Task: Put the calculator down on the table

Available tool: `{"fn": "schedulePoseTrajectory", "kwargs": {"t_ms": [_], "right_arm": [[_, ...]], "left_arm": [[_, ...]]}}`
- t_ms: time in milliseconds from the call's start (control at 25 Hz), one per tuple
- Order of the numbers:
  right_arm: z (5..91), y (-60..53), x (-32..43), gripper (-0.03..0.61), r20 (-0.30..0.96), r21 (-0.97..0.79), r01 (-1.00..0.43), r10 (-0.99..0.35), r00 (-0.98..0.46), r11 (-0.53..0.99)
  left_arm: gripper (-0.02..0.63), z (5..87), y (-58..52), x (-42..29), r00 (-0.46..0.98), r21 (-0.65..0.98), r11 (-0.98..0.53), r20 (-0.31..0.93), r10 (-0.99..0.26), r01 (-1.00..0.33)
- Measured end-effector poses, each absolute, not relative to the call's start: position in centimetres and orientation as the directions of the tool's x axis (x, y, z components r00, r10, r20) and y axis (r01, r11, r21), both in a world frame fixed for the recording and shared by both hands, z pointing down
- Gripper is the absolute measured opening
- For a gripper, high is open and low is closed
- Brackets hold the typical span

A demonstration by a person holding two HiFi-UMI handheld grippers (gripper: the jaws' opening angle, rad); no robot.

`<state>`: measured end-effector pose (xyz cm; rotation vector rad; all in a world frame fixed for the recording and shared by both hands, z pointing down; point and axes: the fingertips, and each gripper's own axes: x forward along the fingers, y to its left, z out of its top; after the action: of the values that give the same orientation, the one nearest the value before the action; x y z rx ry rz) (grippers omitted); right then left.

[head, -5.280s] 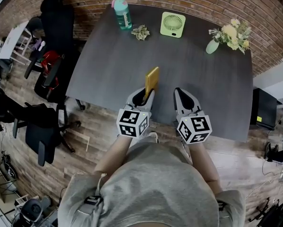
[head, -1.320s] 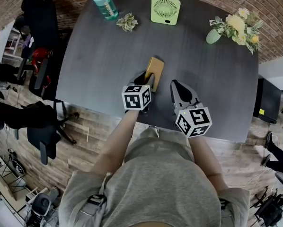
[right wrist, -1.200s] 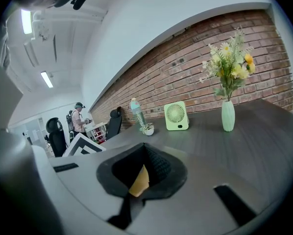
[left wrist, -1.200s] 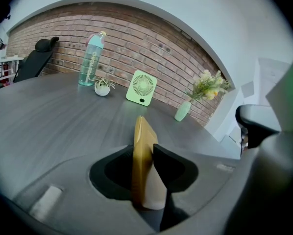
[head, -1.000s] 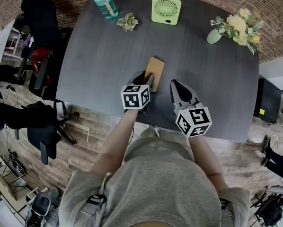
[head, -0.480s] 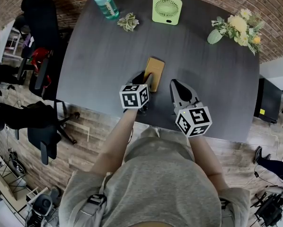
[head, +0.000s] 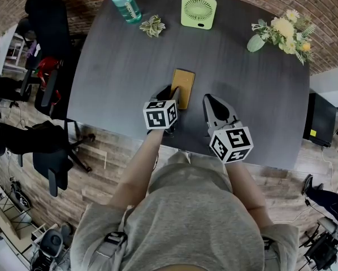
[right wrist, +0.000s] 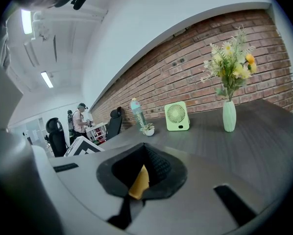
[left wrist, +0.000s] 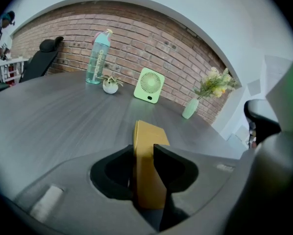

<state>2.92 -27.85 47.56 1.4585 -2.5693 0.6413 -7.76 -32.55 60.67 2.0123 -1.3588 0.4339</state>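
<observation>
We find the calculator resting on the table, near the middle of its near edge. The left gripper has just been opening its jaws; they stand apart with the calculator's near end between them. The right gripper, just beside, is closed and empty.

The table is dark grey with a fine wood grain, and the calculator on it is mustard yellow. Along the far edge, from eleven round to two o'clock, come a teal bottle with a pink cap, a green-and-cream plant, a lime-green fan and a mint vase of yellow and cream flowers. The left gripper and right gripper are pale grey with black pads, their cubes bearing black-and-white square markers — behind them the brick wall is red-brown.
</observation>
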Motion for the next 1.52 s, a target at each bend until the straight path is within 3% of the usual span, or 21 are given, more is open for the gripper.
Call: {"fn": "schedulePoseTrajectory", "kwargs": {"t_ms": [80, 680, 1520], "right_arm": [[47.6, -27.9, 3.0, 0.002, 0.304, -0.303, -0.842, -0.792, -0.529, 0.446], [47.0, -27.0, 3.2, 0.002, 0.295, -0.297, -0.847, -0.802, -0.520, 0.440], [45.2, -20.8, 2.7, 0.002, 0.256, -0.268, -0.845, -0.811, -0.526, 0.464]], "left_arm": [[0.084, 60.9, -32.6, -8.1, 0.371, 0.293, -0.235, 0.614, -0.696, -0.927], [0.084, 60.1, -31.7, -8.2, 0.380, 0.299, -0.244, 0.599, -0.705, -0.923], [0.029, 52.8, -25.5, -8.7, 0.383, 0.276, -0.278, 0.480, -0.789, -0.920]]}}
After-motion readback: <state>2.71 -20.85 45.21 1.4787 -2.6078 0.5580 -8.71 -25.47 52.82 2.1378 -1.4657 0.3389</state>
